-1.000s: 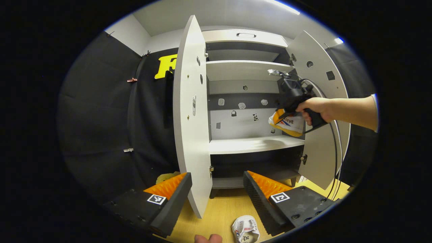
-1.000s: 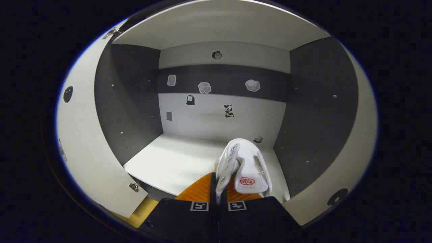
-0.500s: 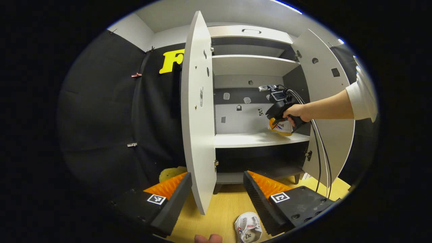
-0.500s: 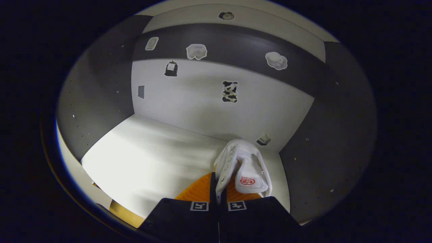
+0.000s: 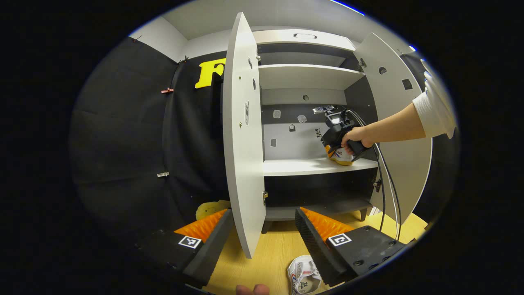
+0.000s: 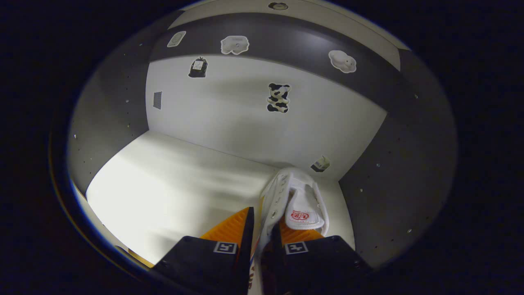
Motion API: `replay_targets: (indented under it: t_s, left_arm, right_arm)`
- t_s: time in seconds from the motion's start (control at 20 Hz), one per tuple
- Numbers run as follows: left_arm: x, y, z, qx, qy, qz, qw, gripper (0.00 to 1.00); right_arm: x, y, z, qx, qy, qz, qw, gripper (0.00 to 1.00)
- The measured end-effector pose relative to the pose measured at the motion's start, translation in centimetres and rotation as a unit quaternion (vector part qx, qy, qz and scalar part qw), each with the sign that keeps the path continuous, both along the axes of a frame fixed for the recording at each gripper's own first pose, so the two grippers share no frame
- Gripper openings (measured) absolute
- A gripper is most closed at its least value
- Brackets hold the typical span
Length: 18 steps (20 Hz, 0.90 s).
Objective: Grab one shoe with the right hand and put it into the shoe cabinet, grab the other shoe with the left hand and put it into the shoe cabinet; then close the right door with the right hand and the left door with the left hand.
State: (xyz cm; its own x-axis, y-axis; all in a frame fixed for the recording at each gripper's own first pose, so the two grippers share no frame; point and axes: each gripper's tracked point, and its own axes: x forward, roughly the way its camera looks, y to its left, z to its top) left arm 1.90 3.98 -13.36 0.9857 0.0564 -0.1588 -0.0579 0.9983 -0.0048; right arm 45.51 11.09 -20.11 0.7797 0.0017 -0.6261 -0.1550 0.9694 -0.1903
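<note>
Setting the first shoe (image 6: 297, 200) down at the right end of the middle shelf (image 6: 172, 180) of the shoe cabinet (image 5: 305, 78), sole apparently on or just above the board, near the right side wall and well inside the front edge. Right gripper (image 6: 262, 229) fingers parted a little around the shoe's upper; cannot tell whether both pads press or whether release has begun. Best done by opening fully before backing out, then drawing straight back along the approach line so no finger snags the tongue or drags the shoe toward the edge. Worth keeping the cable clear of the right door (image 5: 403, 135). Left gripper (image 5: 264, 229) spread wide, holding nothing, poised low beside the open left door (image 5: 241, 135), with the second shoe (image 5: 303, 276) lying on the wooden floor (image 5: 274, 254) just beside its right finger.
</note>
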Motion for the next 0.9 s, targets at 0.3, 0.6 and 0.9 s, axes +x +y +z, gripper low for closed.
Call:
replay_targets:
  t_s: [0.3, 0.6, 0.9]
  left_arm:
    - [-0.8, -0.6, 0.4, 0.01, -0.008, -0.004, 1.0, 0.96]
    - [-1.8, -1.4, 0.2, 0.0, -0.019, -0.018, 1.0, 0.96]
    - [-3.5, -2.0, -3.9, -0.017, -0.001, -0.033, 0.999, 0.96]
  right_arm:
    - [-3.8, 1.5, 4.1, 0.058, -0.052, 0.011, 0.997, 0.84]
    - [-11.8, 3.0, 13.9, 0.113, -0.194, 0.059, 0.973, 0.98]
    - [-24.1, 2.8, 20.0, 0.157, -0.278, 0.081, 0.944, 0.98]
